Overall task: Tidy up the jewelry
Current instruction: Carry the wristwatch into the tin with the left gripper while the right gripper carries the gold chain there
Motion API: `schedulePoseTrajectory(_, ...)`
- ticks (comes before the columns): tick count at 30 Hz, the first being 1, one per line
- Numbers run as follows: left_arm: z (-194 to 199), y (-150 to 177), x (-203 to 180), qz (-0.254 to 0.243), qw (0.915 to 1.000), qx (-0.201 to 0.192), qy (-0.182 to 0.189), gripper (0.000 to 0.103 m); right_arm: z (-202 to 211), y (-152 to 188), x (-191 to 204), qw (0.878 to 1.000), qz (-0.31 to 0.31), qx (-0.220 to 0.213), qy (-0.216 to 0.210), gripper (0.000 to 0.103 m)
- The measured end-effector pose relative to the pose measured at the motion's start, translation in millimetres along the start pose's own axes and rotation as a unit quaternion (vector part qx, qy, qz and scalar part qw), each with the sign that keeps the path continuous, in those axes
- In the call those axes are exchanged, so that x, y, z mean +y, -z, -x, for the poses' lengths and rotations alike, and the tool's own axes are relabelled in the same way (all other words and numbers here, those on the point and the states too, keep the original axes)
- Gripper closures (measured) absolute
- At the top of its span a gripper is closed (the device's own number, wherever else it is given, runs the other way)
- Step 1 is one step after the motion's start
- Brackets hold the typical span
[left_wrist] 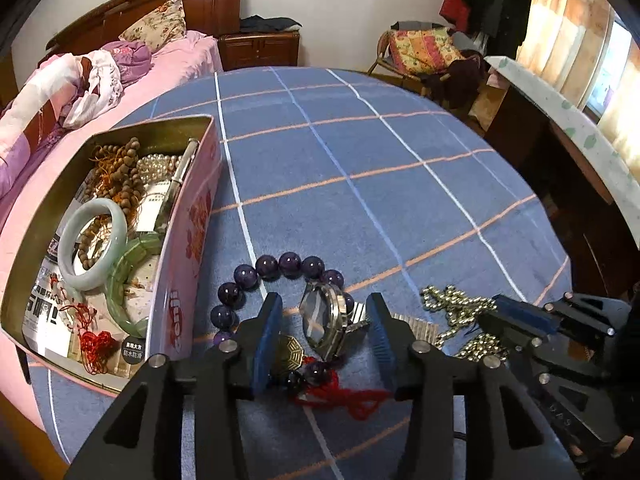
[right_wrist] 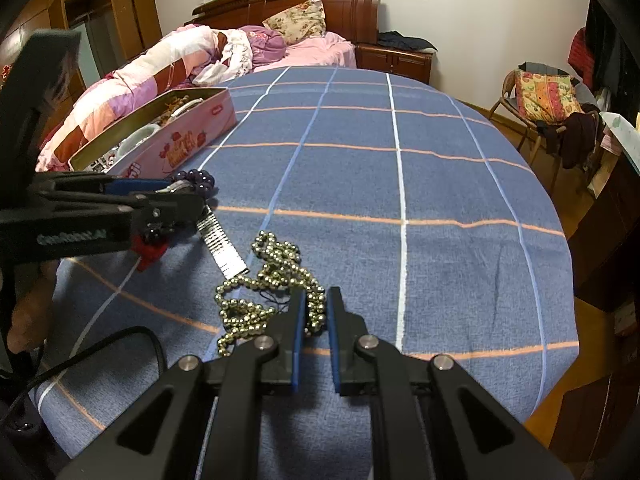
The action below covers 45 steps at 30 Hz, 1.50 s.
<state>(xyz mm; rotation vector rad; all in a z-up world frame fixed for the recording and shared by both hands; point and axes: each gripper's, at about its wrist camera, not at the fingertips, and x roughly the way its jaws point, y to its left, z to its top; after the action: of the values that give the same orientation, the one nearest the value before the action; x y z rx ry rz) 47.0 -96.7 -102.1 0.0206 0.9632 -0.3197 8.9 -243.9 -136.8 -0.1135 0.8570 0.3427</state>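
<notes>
My left gripper is open, its blue pads on either side of a silver wristwatch that lies on a purple bead bracelet with a brass charm and red tassel. The watch band stretches toward a pile of gold bead necklace. My right gripper is shut on a strand of that necklace, low on the cloth. The pink tin box to the left holds jade bangles, wooden beads and pearls.
Everything lies on a blue checked tablecloth. A bed stands behind the tin box. A chair with clothes stands at the far right, a cabinet along the right edge. A black cable runs at the lower left.
</notes>
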Motion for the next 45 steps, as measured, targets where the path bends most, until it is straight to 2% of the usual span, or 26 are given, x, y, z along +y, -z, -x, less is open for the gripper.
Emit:
schedulePoseTrajectory(3,-5.8,-0.2,0.0,-0.009,0.9999,0.007,-0.007,0.059,0.3,-0.4,0.2,1.0,0.001,-0.001,0.001,0.09)
schedulePoseTrajectory(5,-8.7,1.5,-0.5,-0.007,0.9999,0.011,0.005,0.072,0.6,-0.4,0.7,1.0,0.001,-0.001,0.001,0.089)
schedulePoseTrajectory(7,-7.8,2.2,-0.3,-0.004,0.9999,0.011,0.009,0.072,0.9,-0.1,0.8,1.0,0.003,-0.001,0.002,0.089)
schedulePoseTrajectory(11,0.4,1.7,-0.5,-0.008,1.0,-0.001,0.001,0.082,0.8,0.0,1.9,1.0,0.005,-0.002,0.004,0.089)
schedulePoseTrajectory(14,13.7,3.5,-6.0,-0.026,0.9994,-0.02,-0.008,0.085,1.0,0.5,1.6,1.0,0.006,-0.003,0.004,0.089)
schedulePoseTrajectory(17,25.7,4.6,-11.4,-0.039,0.9984,-0.038,-0.016,0.085,1.4,1.1,1.4,1.0,0.002,-0.005,0.0,0.089)
schedulePoseTrajectory(23,46.5,-2.7,-7.7,-0.033,0.9978,-0.057,0.0,0.085,3.6,1.3,1.8,1.0,0.0,-0.009,-0.012,0.09)
schedulePoseTrajectory(35,117.8,-29.0,-5.3,-0.03,0.9899,-0.136,0.025,0.085,40.1,-21.9,0.3,0.997,-0.008,-0.07,-0.017,0.091)
schedulePoseTrajectory(45,137.6,-36.8,8.2,-0.031,0.9864,-0.161,0.013,0.085,61.4,-50.6,22.2,0.994,0.015,-0.107,-0.026,0.091)
